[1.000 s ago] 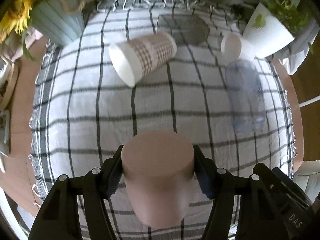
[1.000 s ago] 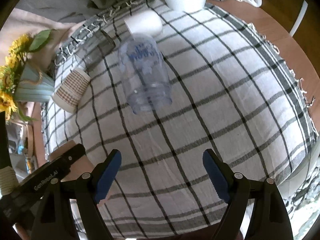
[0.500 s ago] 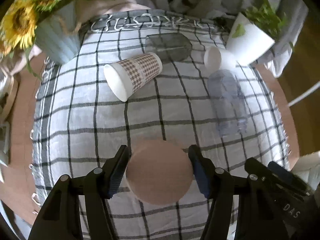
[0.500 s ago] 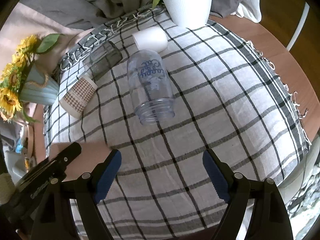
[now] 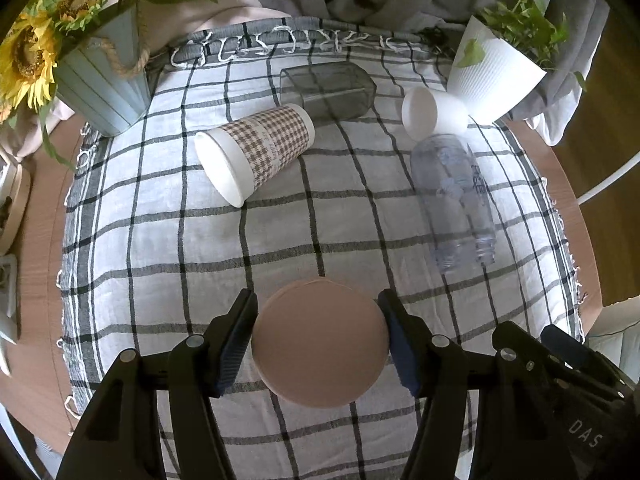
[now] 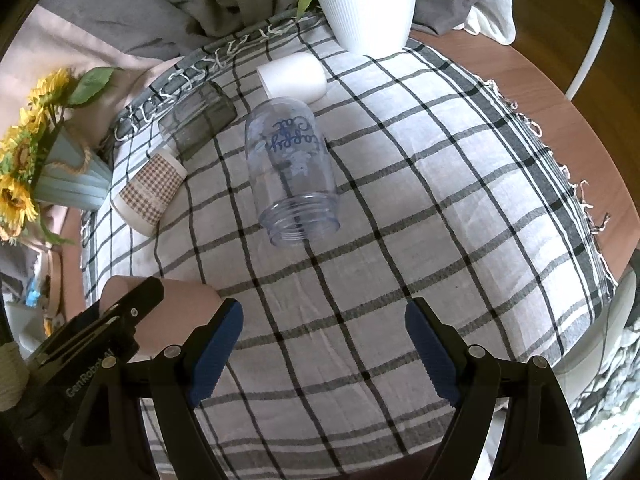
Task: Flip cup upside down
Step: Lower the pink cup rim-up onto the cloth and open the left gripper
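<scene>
Pink cup is sitting between the left tongs, base facing the camera, pads touching both sides — clenched on it, near edge of the checked cloth on the table. Can't tell if the rim is touching the cloth yet. Right tongs are hanging spread wide, gripping nothing, over the near cloth; the clear cup is lying on its side farther out.

Risks, as I read it:
- Releasing before the rim is seated flat: cup tips and rolls like the houndstooth cup lying far left.
- Cloth is wrinkling and soft, so the rim may be landing unevenly.
- Pads dragging the wall on opening could be pulling it over.
</scene>
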`<action>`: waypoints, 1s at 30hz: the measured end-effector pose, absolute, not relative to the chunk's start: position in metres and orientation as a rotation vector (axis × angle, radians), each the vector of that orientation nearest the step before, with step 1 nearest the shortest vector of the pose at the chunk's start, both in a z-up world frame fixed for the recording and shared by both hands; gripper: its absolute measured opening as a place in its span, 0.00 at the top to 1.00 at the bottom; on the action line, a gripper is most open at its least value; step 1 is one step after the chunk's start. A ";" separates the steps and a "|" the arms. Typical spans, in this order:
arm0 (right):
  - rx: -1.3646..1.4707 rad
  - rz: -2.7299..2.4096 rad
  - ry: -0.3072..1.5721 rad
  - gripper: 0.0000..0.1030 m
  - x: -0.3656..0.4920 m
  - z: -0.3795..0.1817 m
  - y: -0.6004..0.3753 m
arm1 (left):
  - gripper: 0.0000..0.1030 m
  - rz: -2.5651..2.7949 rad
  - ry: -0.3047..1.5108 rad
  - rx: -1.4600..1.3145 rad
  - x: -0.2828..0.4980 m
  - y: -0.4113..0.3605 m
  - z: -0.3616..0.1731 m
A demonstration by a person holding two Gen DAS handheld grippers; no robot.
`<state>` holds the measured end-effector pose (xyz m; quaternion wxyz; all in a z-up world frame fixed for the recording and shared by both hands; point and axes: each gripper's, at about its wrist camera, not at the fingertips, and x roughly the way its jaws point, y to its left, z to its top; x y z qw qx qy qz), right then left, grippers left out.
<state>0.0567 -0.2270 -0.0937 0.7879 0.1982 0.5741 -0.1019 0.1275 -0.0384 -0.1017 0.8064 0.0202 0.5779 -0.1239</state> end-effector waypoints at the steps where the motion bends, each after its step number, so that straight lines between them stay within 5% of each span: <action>1: 0.428 -0.220 1.238 0.19 0.057 -0.094 -0.226 | 0.40 -0.263 1.236 0.043 0.127 -0.038 -0.102; 4: 0.425 -0.219 1.240 0.19 0.056 -0.094 -0.225 | 0.39 -0.262 1.238 0.045 0.128 -0.039 -0.102; 7: 0.420 -0.222 1.239 0.19 0.055 -0.093 -0.224 | 0.25 -0.249 1.232 0.053 0.126 -0.039 -0.101; 17: 0.420 -0.231 1.232 0.14 0.044 -0.078 -0.233 | 0.02 -0.168 1.135 -0.005 0.101 -0.023 -0.060; 30: 0.307 -0.138 1.130 0.14 0.018 -0.021 -0.206 | 0.01 -0.037 1.019 -0.021 0.052 0.015 -0.014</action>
